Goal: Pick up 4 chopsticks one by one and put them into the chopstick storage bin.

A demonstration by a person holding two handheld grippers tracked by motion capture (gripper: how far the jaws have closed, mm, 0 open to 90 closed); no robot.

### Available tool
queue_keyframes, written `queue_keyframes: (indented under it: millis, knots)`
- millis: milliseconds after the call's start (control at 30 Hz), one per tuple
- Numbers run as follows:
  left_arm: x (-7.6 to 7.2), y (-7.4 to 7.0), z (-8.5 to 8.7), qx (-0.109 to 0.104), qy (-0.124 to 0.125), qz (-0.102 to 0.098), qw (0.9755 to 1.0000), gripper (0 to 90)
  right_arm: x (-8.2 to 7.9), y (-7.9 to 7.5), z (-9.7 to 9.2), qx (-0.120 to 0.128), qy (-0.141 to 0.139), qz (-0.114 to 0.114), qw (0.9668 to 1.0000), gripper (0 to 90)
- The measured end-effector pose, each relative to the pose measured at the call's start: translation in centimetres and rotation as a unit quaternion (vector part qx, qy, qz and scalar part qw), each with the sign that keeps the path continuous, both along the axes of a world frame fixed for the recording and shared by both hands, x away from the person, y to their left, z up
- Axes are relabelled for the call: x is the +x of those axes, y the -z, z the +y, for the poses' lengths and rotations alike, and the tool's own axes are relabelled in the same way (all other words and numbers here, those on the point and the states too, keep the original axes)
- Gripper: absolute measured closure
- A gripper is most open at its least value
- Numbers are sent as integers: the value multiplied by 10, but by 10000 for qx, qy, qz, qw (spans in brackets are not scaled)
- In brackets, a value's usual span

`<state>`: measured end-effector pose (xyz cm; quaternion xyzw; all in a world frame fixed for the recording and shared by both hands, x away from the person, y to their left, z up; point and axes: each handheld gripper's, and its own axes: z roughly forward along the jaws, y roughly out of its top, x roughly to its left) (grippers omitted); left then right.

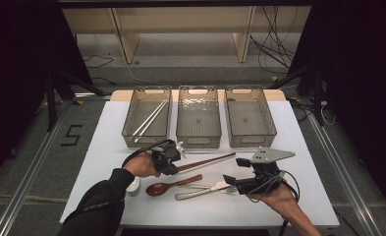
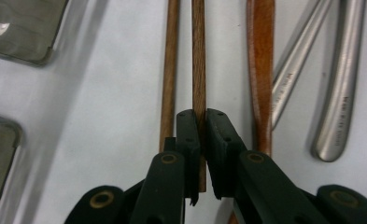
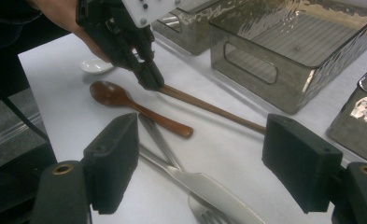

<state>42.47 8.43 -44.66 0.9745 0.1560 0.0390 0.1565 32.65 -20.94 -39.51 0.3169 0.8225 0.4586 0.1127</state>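
Wooden chopstick [image 2: 199, 56], its near end hidden between left tongs [image 2: 202, 116].

- A large dark numeral "5" [image 1: 71, 135] is marked on the grey floor [image 1: 33, 162], left of the tabletop [image 1: 259, 201], in the high view.
- In the left gripper view, the handles of two metal utensils [image 2: 340, 93] carry small stamped lettering that runs along their length; it is too small and blurred to read.
- The three clear bins [image 1: 198, 118], seen in the high view, bear no label that can be read.
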Motion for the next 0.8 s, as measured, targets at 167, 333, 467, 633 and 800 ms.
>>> queue_keyframes:
  millis: [167, 333, 467, 633, 800]
  knots:
    - [-5, -9, -3, -63, 10, 34, 10000, 838, 0, 0, 0, -3, 1, -1, 10000, 280]
    - [-7, -19, -1, -265, -142, -33, 9995, 838, 0, 0, 0, 4, 1, -4, 10000, 280]
    - [-7, -29, 6, -547, -247, -66, 9982, 838, 0, 0, 0, 5, -1, -6, 10000, 280]
    - [-4, -45, 18, -903, -457, -174, 9947, 837, 0, 0, -1, 17, 7, -15, 10000, 279]
    - [2, -58, 30, -1260, -789, -349, 9883, 838, 0, 0, -1, 32, 15, -24, 10000, 279]
